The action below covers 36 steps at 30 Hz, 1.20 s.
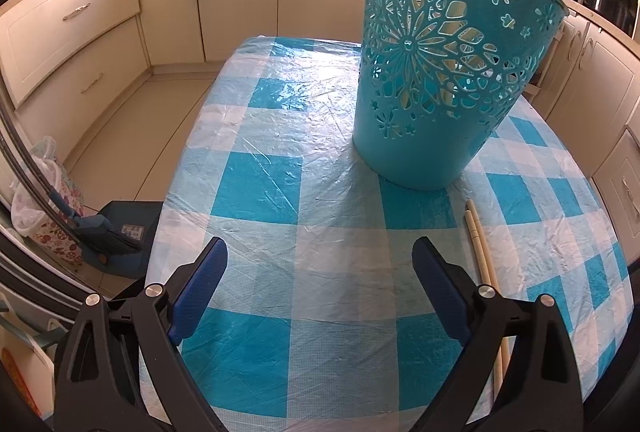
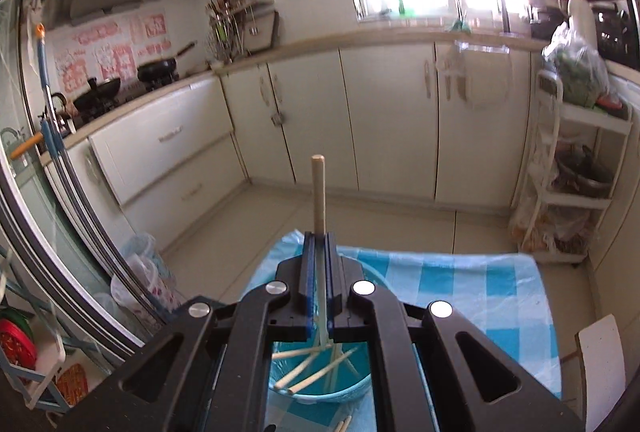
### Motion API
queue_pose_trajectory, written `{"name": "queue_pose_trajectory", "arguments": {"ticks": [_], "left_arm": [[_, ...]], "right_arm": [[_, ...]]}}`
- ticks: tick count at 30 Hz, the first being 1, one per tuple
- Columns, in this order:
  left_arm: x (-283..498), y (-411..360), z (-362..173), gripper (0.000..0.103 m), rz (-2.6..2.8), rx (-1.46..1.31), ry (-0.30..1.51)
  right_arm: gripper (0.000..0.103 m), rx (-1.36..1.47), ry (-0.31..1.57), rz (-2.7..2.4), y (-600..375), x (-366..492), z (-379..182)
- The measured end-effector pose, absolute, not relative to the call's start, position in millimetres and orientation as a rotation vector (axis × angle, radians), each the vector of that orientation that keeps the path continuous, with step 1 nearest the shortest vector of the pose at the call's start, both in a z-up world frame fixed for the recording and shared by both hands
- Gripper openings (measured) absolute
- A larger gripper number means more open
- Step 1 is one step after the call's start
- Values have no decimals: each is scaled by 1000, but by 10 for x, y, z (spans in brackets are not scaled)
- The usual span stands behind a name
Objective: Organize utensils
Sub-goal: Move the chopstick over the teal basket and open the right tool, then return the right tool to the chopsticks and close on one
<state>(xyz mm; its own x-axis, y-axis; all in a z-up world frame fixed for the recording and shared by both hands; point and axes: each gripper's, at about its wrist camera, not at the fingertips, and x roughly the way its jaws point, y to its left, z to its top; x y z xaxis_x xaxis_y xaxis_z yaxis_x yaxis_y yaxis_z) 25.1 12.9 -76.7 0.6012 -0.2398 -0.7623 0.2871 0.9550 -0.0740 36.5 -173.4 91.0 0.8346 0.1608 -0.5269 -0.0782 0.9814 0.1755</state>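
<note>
A teal plastic basket (image 1: 440, 72) with flower cut-outs stands on the blue-and-white checked table (image 1: 280, 192). Two pale wooden chopsticks (image 1: 480, 244) lie on the cloth just right of my left gripper (image 1: 320, 252), which hovers open and empty in front of the basket. In the right wrist view, my right gripper (image 2: 319, 244) is shut on one chopstick (image 2: 319, 188) that sticks up past its fingertips. Directly below it, the basket (image 2: 320, 392) holds several chopsticks (image 2: 316, 372). Two more chopstick ends (image 2: 343, 424) show on the cloth beside the basket.
Cream kitchen cabinets (image 2: 380, 120) ring the table, and a white shelf rack (image 2: 576, 172) stands at the right. A dustpan and brush (image 1: 116, 232) and bags (image 1: 36, 192) sit on the floor left of the table. A chair back (image 2: 600, 364) is at the table's right.
</note>
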Motion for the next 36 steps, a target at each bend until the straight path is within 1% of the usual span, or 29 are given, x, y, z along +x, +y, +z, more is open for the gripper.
{"name": "queue_pose_trajectory", "arguments": {"ticks": [5,10,12,13,14,19,22,25,27,28,30,36], "left_arm": [[250,137,-768,90,-308,58,874],[250,134,-768,90,-306,57,874],[251,134,-768,90,-306,58,875],[253,131,-768,90,-305,59,875],[251,129,-768,90,-304,60,875],[253,132,-771,90,-300,57,877],[258,132,-773,90,-300,58,877],[256,131,-774,90,-300,58,877],[255,129,-774,90,-300,58,877],[255,127,-773,90,-300,58,877],[256,128,-775,90,-299,59,879],[260,124,-781,90,-299,59,883]], "right_arm": [[5,141,628,129,-1667,423,756],[7,141,638,135,-1655,405,784],[16,150,626,135,-1651,390,839],[24,154,615,134,-1662,359,865],[28,157,604,131,-1665,327,893],[28,194,529,121,-1740,-64,997],[28,212,535,99,-1752,-380,861],[28,219,625,84,-1719,-584,514],[28,234,711,81,-1689,-665,186],[25,241,749,77,-1677,-685,38],[23,258,807,69,-1651,-697,-202],[21,240,865,60,-1492,-574,-509]]}}
